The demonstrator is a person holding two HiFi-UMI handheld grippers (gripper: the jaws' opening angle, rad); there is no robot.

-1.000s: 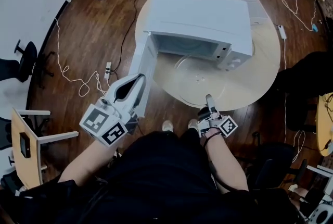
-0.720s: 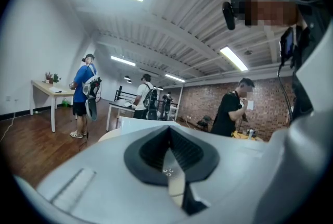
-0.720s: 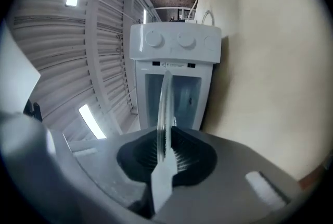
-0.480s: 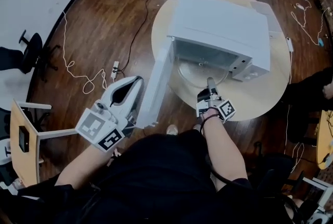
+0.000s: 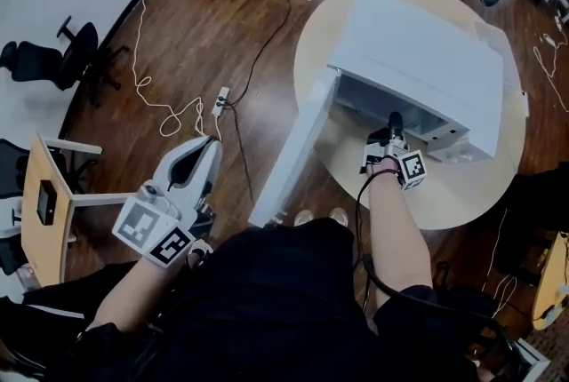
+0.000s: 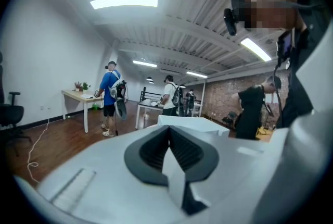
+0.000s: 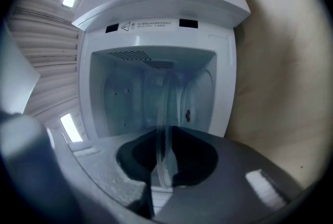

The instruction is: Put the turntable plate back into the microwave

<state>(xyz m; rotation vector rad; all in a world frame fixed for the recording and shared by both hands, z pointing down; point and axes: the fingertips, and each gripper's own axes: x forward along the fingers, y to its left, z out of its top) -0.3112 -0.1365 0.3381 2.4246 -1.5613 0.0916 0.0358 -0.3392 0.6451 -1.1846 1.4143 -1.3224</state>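
The white microwave [image 5: 427, 51] stands on the round wooden table [image 5: 462, 194] with its door [image 5: 298, 154] swung wide to the left. My right gripper [image 5: 394, 118] reaches into the mouth of the cavity. In the right gripper view the clear glass turntable plate [image 7: 165, 113] runs edge-on from between the jaws into the cavity [image 7: 130, 98], and the right gripper [image 7: 162, 137] is shut on its rim. The plate is barely visible in the head view. My left gripper [image 5: 204, 149] hangs over the floor, left of the door, shut with nothing in it [image 6: 169, 139].
A power strip [image 5: 220, 100] and white cable [image 5: 164, 118] lie on the wood floor. A small wooden desk [image 5: 44, 202] and a black chair [image 5: 53, 60] stand at the left. Several people [image 6: 112, 95] stand by desks across the room.
My right gripper has carried the plate from over the table's front up into the microwave opening. The left gripper has drawn away from the door to the left.
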